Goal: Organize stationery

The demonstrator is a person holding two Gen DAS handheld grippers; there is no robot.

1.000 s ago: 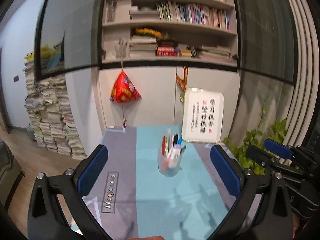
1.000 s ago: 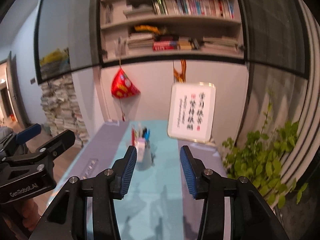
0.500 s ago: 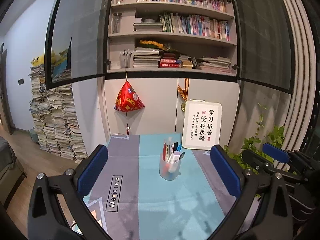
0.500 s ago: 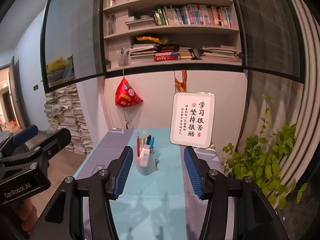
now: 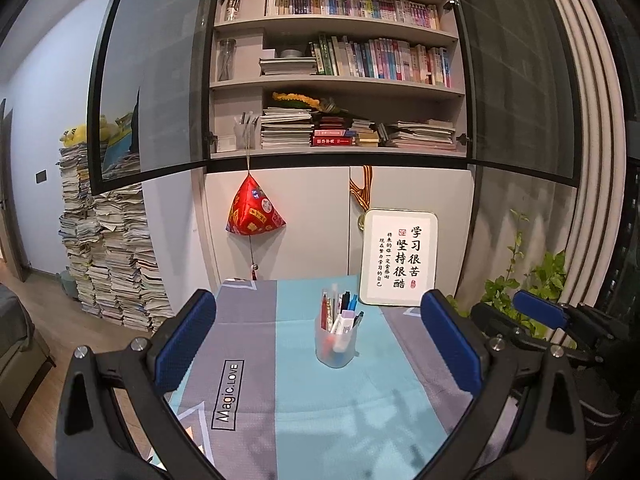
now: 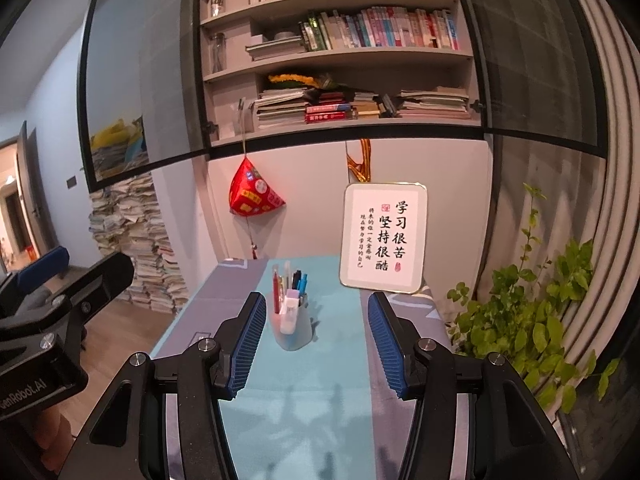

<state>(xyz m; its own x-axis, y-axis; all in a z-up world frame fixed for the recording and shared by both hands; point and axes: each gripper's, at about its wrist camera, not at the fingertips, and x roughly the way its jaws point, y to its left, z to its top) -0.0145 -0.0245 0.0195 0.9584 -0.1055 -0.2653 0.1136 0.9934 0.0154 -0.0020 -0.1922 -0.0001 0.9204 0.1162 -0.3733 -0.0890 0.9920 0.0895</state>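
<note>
A translucent pen cup (image 5: 335, 347) stands on the table's teal and grey cloth (image 5: 256, 408), holding several pens and a white correction tape. It also shows in the right wrist view (image 6: 291, 330). My left gripper (image 5: 318, 342) is open and empty, held above the near part of the table with the cup between its blue pads in view. My right gripper (image 6: 316, 344) is open and empty, also short of the cup. The right gripper shows at the left wrist view's right edge (image 5: 540, 316); the left one shows at the right wrist view's left edge (image 6: 60, 292).
A framed calligraphy sign (image 5: 398, 258) leans on the wall at the table's far right. A red pyramid ornament (image 5: 254, 212) hangs from the bookshelf above. A green plant (image 6: 532, 320) stands right of the table. Stacks of papers (image 5: 112, 256) stand on the floor at left.
Both grippers have risen and pulled back from the table, so the cup looks smaller and farther. The right gripper's jaws have opened wider. The cup has not moved.
</note>
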